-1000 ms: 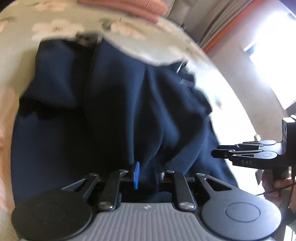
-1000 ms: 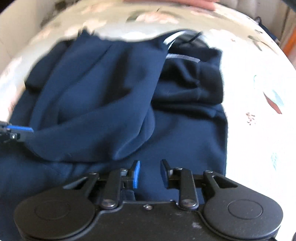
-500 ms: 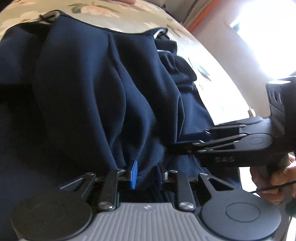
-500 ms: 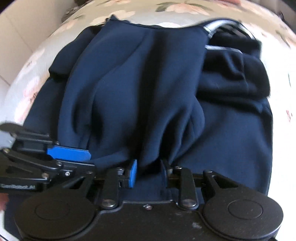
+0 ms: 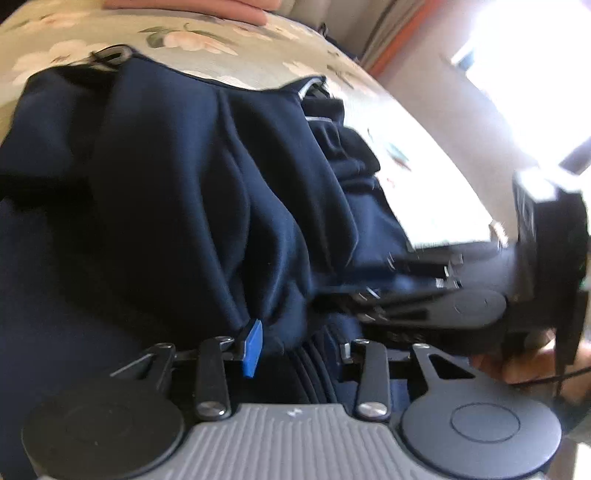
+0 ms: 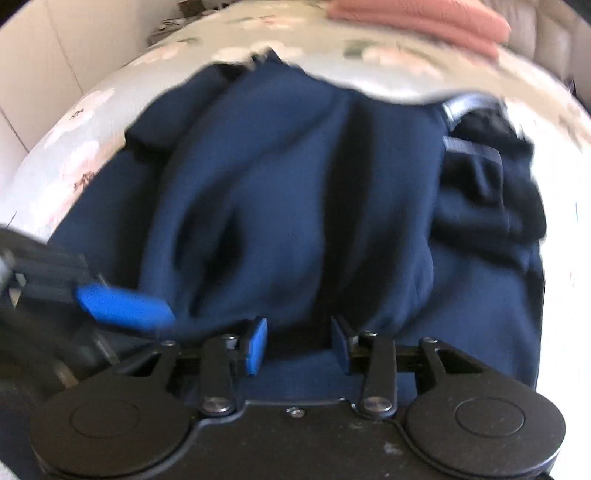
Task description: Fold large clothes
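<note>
A navy garment (image 5: 166, 203) lies on a flowered bedsheet (image 5: 240, 48), with a wide flap folded over toward me. My left gripper (image 5: 299, 347) is low at the flap's near edge. Its jaws are opening, and a lump of the flap sits loosely between them beside the blue pad (image 5: 253, 347). In the right wrist view my right gripper (image 6: 298, 343) is at the same edge of the garment (image 6: 295, 203). Its jaws are also opening, with the hem just ahead of the pads and unpressed. Each gripper shows in the other's view: the right gripper (image 5: 424, 295) and the left gripper's blue pad (image 6: 122, 306).
A folded pink cloth (image 6: 424, 18) lies at the far side of the bedsheet (image 6: 92, 110). A pale wall (image 6: 48, 66) stands to the far left and a bright window (image 5: 535, 55) to the right. A person's hand (image 5: 524, 365) holds the right gripper.
Both grippers came down with the flap toward its near edge and closer to each other. Their jaws have widened, and the cloth now lies loose instead of pinched.
</note>
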{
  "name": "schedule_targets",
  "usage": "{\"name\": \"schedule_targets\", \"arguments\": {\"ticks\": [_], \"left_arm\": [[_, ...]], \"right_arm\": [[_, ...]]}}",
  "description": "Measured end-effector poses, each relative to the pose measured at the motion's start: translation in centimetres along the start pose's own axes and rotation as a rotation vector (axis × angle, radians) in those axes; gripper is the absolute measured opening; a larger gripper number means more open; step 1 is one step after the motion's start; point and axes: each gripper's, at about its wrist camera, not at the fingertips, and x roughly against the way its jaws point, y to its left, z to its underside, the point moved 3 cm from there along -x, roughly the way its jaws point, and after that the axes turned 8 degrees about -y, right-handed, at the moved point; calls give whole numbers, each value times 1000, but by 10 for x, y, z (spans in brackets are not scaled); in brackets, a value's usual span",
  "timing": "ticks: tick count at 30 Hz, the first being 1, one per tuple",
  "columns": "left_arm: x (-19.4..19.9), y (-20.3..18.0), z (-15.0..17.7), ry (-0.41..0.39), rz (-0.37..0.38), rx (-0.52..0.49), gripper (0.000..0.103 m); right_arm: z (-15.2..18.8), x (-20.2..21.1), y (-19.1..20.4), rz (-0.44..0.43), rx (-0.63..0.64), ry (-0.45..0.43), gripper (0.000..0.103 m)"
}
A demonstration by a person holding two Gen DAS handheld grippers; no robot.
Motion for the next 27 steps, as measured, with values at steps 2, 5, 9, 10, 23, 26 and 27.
{"name": "schedule_targets", "arguments": {"ticks": [2, 5, 9, 10, 23, 26, 27], "left_arm": [[18, 6, 5, -11, -27, 19, 38], [48, 16, 19, -9, -90, 41, 38], [82, 33, 45, 18, -184, 98, 39], [91, 37, 52, 27, -211, 114, 39], [162, 85, 141, 121, -394, 428, 54], [167, 91, 156, 138, -367, 495, 54], [168, 92, 160, 141, -360, 504, 54]], "right_arm": [[11, 9, -9, -6, -45, 25, 46], [31, 35, -26, 4, -104, 38, 46], [57, 66, -42, 12, -196, 54, 48], [68, 81, -41, 19, -212, 65, 52], [164, 136, -75, 132, -370, 201, 78], [181, 143, -80, 136, -407, 231, 78], [186, 144, -81, 137, -418, 240, 78]]}}
